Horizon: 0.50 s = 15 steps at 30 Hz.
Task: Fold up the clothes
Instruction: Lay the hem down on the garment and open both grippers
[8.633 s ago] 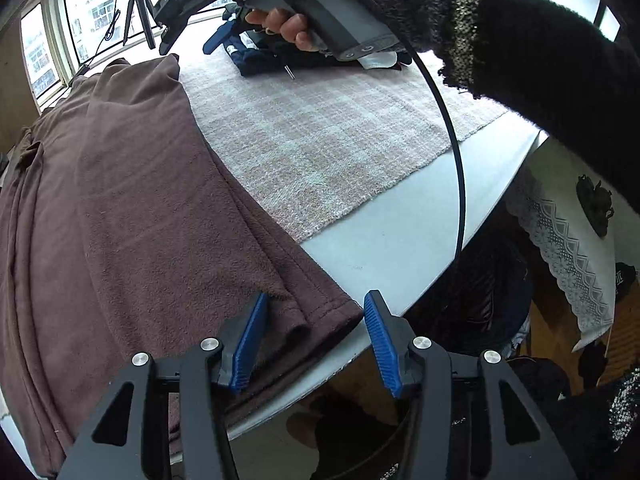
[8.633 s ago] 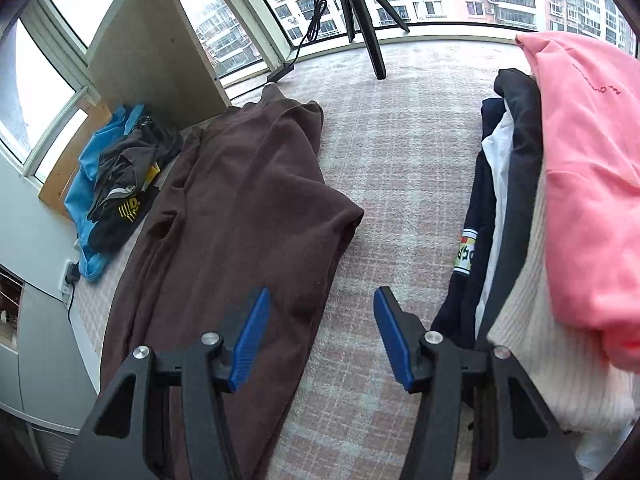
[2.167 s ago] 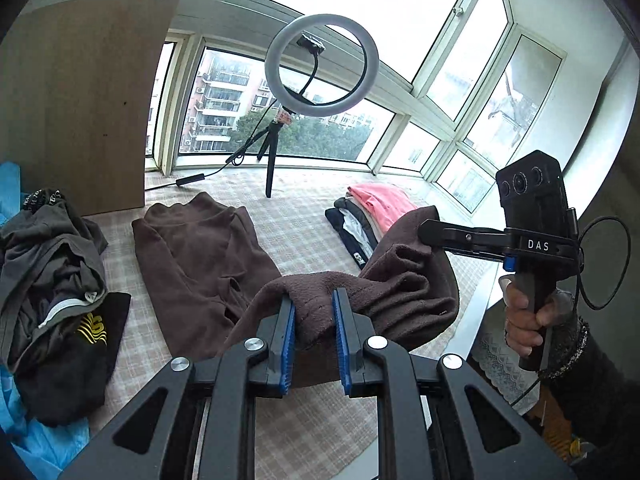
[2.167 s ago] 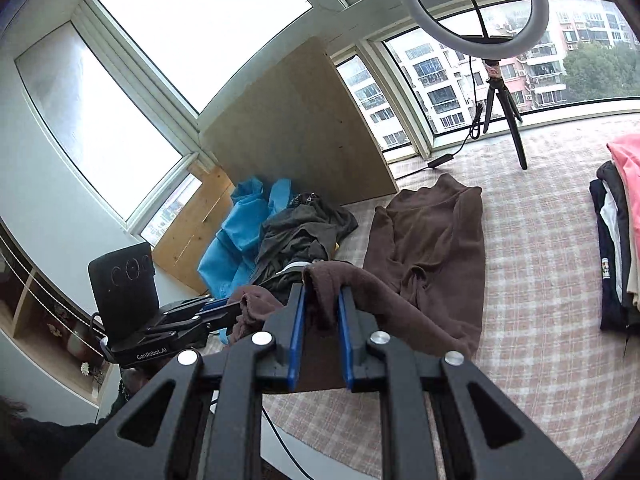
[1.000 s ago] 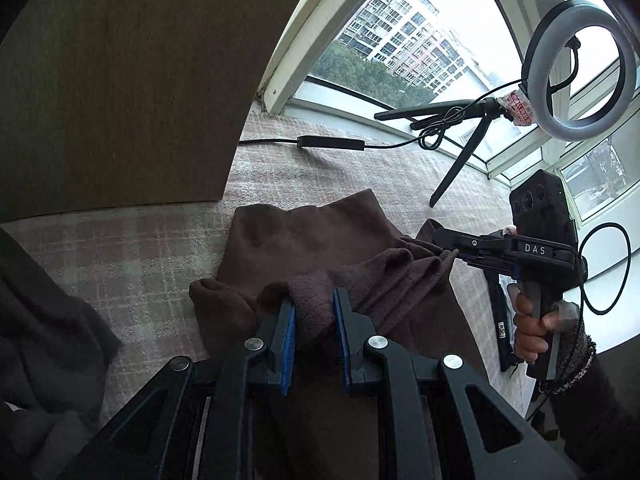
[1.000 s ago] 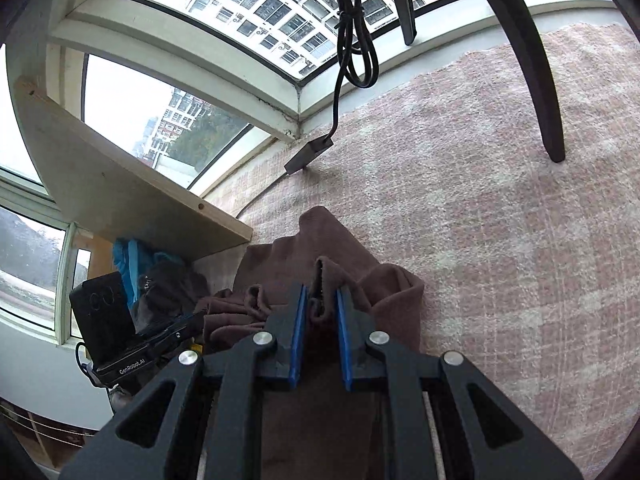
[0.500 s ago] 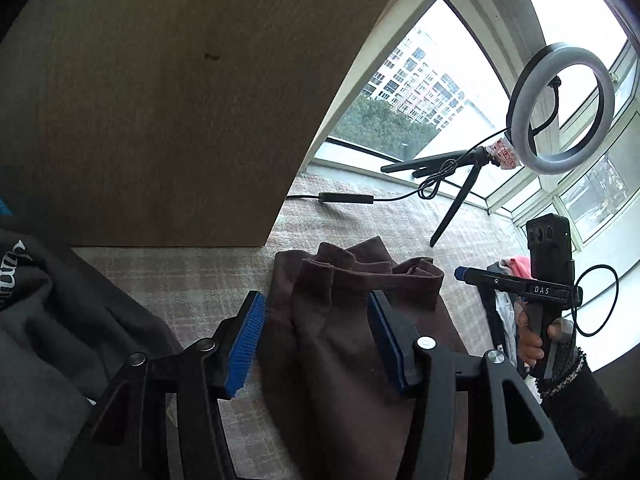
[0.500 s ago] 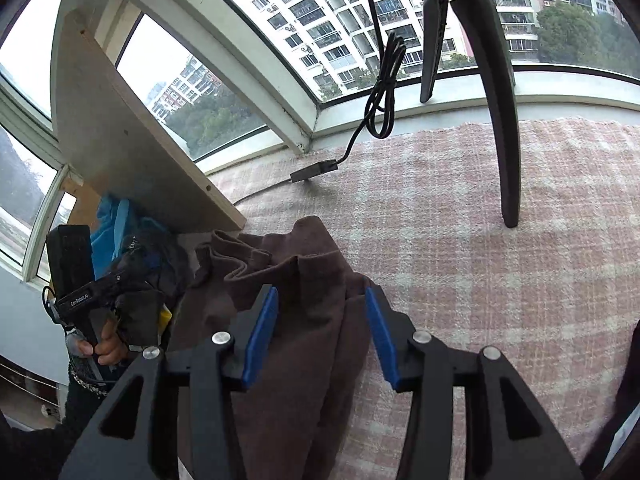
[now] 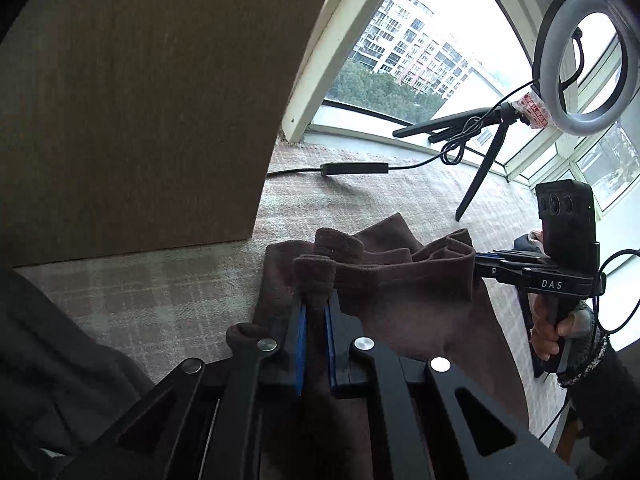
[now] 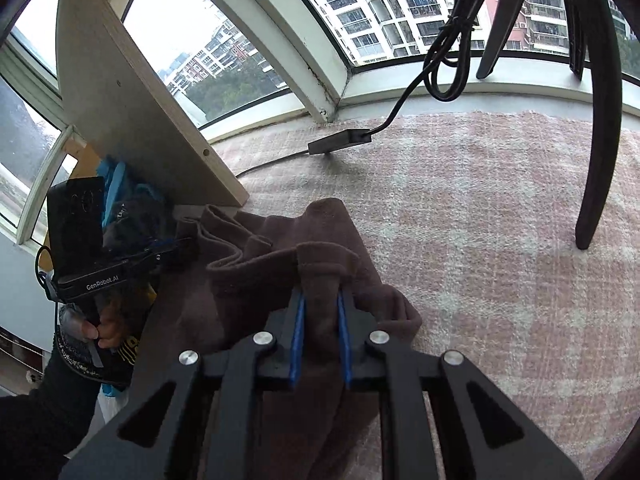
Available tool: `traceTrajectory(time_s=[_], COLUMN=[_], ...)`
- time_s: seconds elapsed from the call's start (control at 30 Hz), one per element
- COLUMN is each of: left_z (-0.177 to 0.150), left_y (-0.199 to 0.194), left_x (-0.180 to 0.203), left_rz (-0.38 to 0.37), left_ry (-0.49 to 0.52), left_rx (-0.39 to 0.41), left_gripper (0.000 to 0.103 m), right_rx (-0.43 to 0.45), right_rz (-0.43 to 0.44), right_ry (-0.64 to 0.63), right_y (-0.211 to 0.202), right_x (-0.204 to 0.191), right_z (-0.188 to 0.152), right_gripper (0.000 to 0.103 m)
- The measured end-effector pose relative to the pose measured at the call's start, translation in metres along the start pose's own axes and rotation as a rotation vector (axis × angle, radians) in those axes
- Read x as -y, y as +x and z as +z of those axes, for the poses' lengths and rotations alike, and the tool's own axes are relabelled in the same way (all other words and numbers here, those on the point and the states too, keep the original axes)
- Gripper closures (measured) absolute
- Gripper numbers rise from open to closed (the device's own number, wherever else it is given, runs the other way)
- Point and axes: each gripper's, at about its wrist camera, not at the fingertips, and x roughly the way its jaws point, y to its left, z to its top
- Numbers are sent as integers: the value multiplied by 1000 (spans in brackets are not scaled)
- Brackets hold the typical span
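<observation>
Both of my grippers, spread wide over the cloth half a second ago, have clamped down again: my left gripper [image 9: 315, 312] pinches one corner of the brown garment [image 9: 404, 292], my right gripper [image 10: 320, 312] the corner beside it, so I hold one edge taut between them for the next fold. Beyond my fingers the garment lies on the pink checked blanket [image 10: 500, 208], just in front of the wooden board [image 9: 140, 120], with the ring-light tripod [image 9: 480, 168] farther off toward the window
</observation>
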Motion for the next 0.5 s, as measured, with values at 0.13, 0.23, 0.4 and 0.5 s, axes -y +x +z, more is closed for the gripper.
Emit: traceTrajectory(time_s=[0.13, 0.23, 0.4, 0.5], left_z=[-9, -9, -7, -9], left_y=[9, 4, -41, -30], left_x=[-20, -20, -2, 15], left_rz=[111, 169, 171, 88], left_ry=[-96, -105, -44, 38], left_rx=[-35, -7, 131, 108], left_gripper=[86, 78, 76, 70], right_rx=[2, -44, 116, 180], right_rz=[-65, -144, -216, -152], right_ry=[45, 33, -24, -63], right_y=[2, 12, -35, -48], right_x=[10, 9, -9, -25], right_z=[1, 3, 1, -7], right_gripper=[88, 79, 59, 59])
